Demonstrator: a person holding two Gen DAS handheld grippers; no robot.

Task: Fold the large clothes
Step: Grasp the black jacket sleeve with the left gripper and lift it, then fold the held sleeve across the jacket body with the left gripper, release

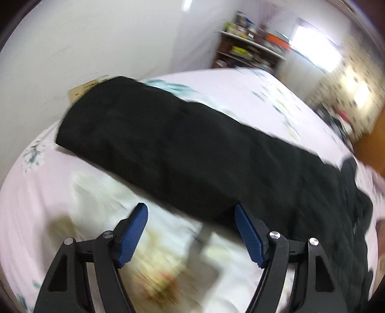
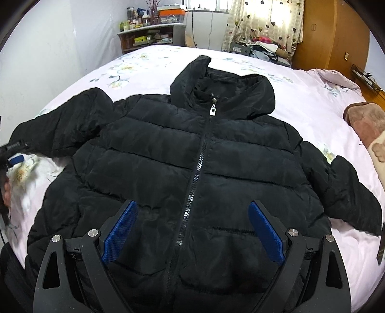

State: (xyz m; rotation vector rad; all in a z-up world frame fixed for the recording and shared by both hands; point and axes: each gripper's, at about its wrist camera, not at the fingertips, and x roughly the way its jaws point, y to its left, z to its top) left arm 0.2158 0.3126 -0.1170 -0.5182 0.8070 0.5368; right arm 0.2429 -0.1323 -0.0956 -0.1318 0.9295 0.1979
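Pink bedsheet (image 2: 312, 101) bears black jacket (image 2: 192, 156) beyond both spread grippers, left (image 1: 191, 211), right (image 2: 193, 209).

Pale pink floral-sheeted bed (image 2: 300, 101) with black hooded puffer jacket (image 2: 168, 156) spread flat, brown blanket (image 2: 368, 125) at its edge.

Jacket (image 2: 149, 154): black quilted cloth, puffy, faint sheen, finely creased; zip (image 2: 192, 192) of coarse black plastic teeth with a small shiny metal pull (image 2: 212, 110). Sleeve (image 1: 168, 144): same black cloth, matt and smooth where blurred. Bed sheet (image 2: 312, 101): pale pink cloth, matt, printed with faded flowers. Right claw (image 2: 192, 233): matt black plastic arms, blue pads (image 2: 264, 231) with fine knurled texture, bright polished metal pins. Left claw (image 1: 191, 231): likewise matt black plastic, ribbed blue pads (image 1: 133, 234). Wardrobe (image 2: 332, 33): orange-brown wood, smooth, slightly glossy. Blanket (image 2: 365, 125): brown, fuzzy cloth. Curtain (image 2: 267, 21): thin patterned cloth.
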